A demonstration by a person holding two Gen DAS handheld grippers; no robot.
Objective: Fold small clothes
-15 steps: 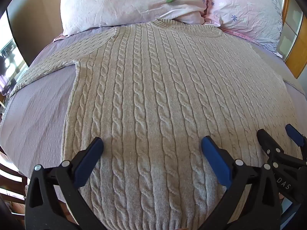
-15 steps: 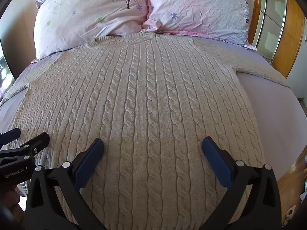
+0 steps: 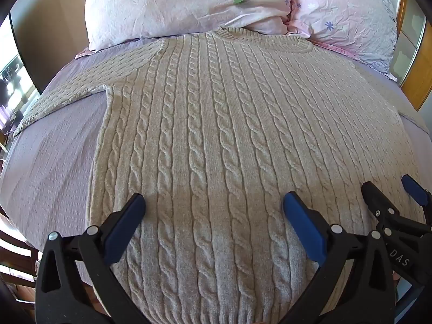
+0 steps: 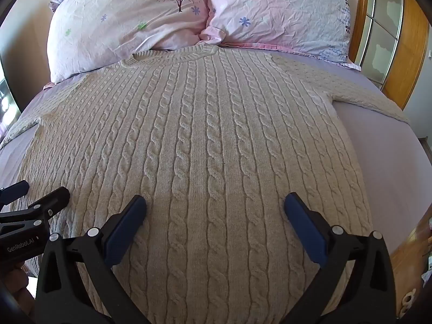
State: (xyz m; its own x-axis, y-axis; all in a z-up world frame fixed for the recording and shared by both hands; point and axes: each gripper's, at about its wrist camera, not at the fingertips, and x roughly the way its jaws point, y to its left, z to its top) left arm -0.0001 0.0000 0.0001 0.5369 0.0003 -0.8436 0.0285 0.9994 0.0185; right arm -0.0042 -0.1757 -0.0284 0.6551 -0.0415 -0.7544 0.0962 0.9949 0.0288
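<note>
A beige cable-knit sweater (image 3: 229, 135) lies flat on the bed, collar toward the pillows, sleeves spread to both sides. It also shows in the right wrist view (image 4: 216, 148). My left gripper (image 3: 213, 202) is open and empty, hovering over the sweater's lower left part near the hem. My right gripper (image 4: 214, 202) is open and empty over the lower right part. The right gripper shows at the left wrist view's right edge (image 3: 391, 197); the left gripper shows at the right wrist view's left edge (image 4: 37, 194).
A lilac bedsheet (image 3: 48, 167) covers the bed. Two floral pillows (image 4: 129, 21) lie at the head. A wooden frame with glass panels (image 4: 391, 40) stands at the right. The bed's left edge (image 3: 16, 232) drops to a wooden floor.
Both grippers have barely shifted; the view is almost the same and the jaws stay open.
</note>
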